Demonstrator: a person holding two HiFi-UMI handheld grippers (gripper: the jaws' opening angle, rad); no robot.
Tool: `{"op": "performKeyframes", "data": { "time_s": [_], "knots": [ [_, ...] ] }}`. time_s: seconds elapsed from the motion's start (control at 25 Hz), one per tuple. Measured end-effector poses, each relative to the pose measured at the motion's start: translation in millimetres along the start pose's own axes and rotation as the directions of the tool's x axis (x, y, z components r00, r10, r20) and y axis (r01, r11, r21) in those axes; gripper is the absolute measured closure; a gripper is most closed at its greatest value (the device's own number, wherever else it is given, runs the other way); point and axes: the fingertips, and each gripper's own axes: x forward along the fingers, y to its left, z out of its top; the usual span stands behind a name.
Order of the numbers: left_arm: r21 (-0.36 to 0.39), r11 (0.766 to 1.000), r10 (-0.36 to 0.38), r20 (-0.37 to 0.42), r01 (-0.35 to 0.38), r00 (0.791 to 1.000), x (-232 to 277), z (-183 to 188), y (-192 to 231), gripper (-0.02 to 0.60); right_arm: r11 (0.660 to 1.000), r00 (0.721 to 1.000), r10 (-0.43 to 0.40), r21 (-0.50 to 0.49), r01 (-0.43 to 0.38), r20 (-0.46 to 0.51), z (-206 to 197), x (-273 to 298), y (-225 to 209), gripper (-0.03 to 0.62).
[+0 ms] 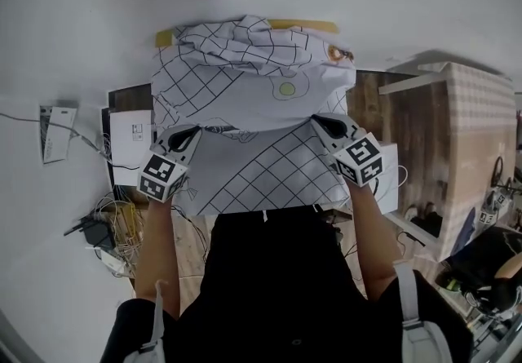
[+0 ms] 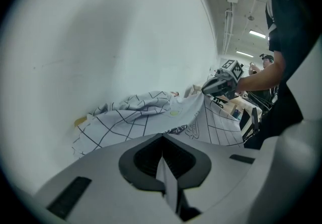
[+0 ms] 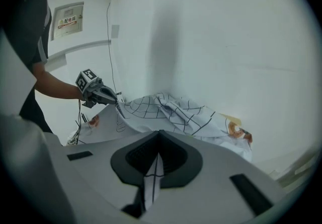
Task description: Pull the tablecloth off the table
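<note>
the left gripper (image 2: 167, 183) has its jaws closed tight on a thin fold of the tablecloth (image 1: 245, 80), which runs up between the two pads. the right gripper (image 3: 152, 177) is closed the same way on a fold that shows one black grid line. the two pinch the cloth's near edge, one at each side, and the stretch between them hangs slack in front of the person.

ahead of both sets of jaws the rest of the white, black-gridded cloth lies bunched in a crumpled heap on the table (image 1: 308, 24), pushed up against the white wall. only the table's yellow far edge shows past the heap.

printed on the cloth are a green-yellow disc (image 1: 286, 90), an orange figure (image 1: 338, 53) and a dark doodle just ahead of the left jaws, not legible.

to the left of the right jaws hangs a wall sign (image 3: 69, 18) with a yellow warning triangle and characters too small to read.
</note>
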Motion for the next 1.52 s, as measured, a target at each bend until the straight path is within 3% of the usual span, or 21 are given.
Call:
{"op": "performKeyframes", "data": {
  "time_s": [0.44,0.76,1.12,1.36,1.52],
  "knots": [
    [0.125,0.989,0.064,0.144,-0.082,0.987,-37,83,10,0.571,0.990,0.986,-0.029,-0.131,0.051,0.163,93,-33,2,0.576],
    [0.199,0.972,0.075,0.233,-0.123,0.970,-69,143,14,0.571,0.974,0.956,-0.048,-0.198,0.108,0.289,158,-59,-1,0.576],
    [0.350,0.926,0.024,0.327,-0.145,0.945,-98,220,-13,0.571,0.944,0.920,-0.052,-0.280,0.172,0.389,218,-103,8,0.576],
    [0.358,0.920,0.008,0.393,-0.161,0.920,-116,261,-30,0.571,0.927,0.887,-0.018,-0.325,0.187,0.461,258,-134,19,0.576],
    [0.346,0.920,0.003,0.465,-0.185,0.886,-130,295,-30,0.571,0.918,0.857,-0.020,-0.330,0.220,0.516,282,-151,10,0.576]
  ]
}}
